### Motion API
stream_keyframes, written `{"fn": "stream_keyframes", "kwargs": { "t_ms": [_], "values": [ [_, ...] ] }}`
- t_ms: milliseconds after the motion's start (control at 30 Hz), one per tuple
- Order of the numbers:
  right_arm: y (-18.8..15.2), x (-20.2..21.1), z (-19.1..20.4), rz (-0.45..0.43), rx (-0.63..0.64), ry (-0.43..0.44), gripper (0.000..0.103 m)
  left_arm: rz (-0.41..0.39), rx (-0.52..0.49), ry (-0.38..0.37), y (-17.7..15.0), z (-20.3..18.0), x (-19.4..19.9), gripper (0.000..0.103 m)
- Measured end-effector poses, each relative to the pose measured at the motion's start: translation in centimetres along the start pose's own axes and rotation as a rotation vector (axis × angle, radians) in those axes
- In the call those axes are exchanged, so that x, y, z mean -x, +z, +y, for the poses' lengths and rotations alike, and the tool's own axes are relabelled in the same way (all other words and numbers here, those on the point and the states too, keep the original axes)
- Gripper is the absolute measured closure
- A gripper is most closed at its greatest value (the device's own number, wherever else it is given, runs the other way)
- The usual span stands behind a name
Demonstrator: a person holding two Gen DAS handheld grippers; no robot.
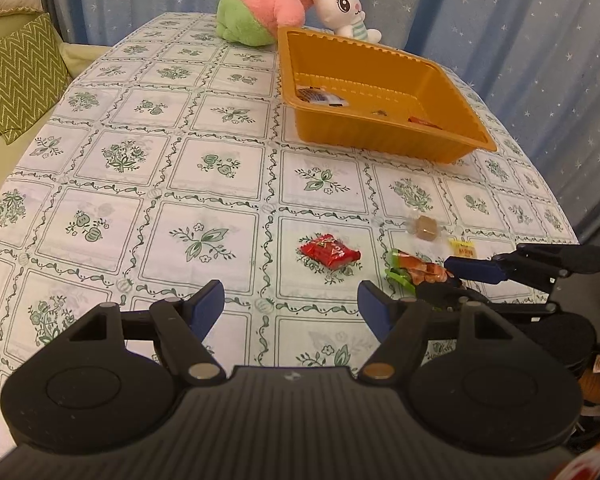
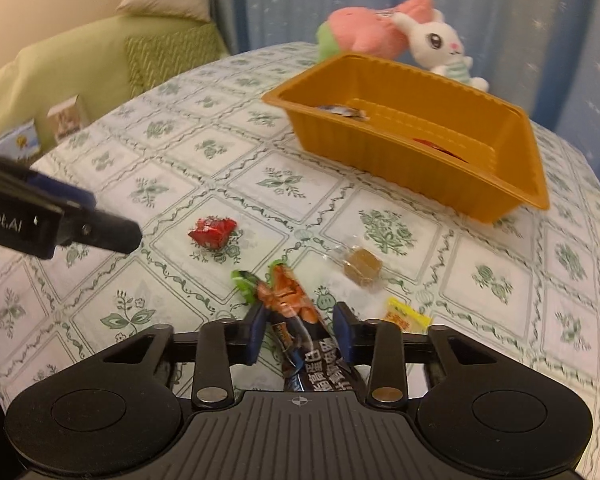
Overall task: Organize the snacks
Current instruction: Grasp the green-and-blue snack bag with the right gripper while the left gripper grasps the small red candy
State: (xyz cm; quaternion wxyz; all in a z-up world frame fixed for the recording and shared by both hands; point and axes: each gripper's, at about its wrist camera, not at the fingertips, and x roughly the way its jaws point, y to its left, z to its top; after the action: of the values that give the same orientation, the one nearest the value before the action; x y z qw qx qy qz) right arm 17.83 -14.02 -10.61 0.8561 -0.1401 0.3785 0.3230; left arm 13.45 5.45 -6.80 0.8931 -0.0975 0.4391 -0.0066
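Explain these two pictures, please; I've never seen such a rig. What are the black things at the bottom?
They are hand-held tools, not a robot: a person holds a two-finger gripper in each hand, each with a camera looking along its fingers. One picture looks out from the left gripper, the other from the right gripper. On the table lie a red sweet, a brown sweet, a yellow packet and an orange tray with a few snacks inside; plush toys sit behind it. The left gripper is open and empty; the right looks closed on a long snack packet.
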Motion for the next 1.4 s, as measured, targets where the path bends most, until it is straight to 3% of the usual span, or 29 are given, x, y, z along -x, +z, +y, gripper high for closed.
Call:
{"fn": "stream_keyframes", "kwargs": {
  "t_ms": [267, 433, 600, 1000, 1167, 1400],
  "values": [
    [-0.6, -0.1, 1.1, 0.029, 0.107, -0.039, 0.068, 0.006, 0.005, -0.011, -0.1, -0.2, -0.7, 0.033],
    [-0.9, -0.1, 0.2, 0.032, 0.029, -0.021, 0.068, 0.008, 0.015, -0.014, -0.2, -0.1, -1.0, 0.033],
    [-1.0, 0.6, -0.7, 0.028, -0.148, -0.032, 0.072, 0.011, 0.017, -0.015, -0.2, -0.3, -1.2, 0.033],
    [-1.7, 1.1, 0.1, -0.033, -0.119, -0.047, 0.074, -0.009, 0.025, -0.028, 0.4, -0.5, -2.2, 0.033],
    [-1.9, 2.7, -0.7, -0.1, -0.195, -0.098, 0.074, -0.028, 0.034, -0.071, 1.0, -1.2, -3.4, 0.047],
    [-2.4, 3.7, -2.2, -0.108, -0.269, -0.131, 0.074, -0.008, 0.035, -0.085, 1.8, -2.4, -5.9, 0.063]
  ]
}}
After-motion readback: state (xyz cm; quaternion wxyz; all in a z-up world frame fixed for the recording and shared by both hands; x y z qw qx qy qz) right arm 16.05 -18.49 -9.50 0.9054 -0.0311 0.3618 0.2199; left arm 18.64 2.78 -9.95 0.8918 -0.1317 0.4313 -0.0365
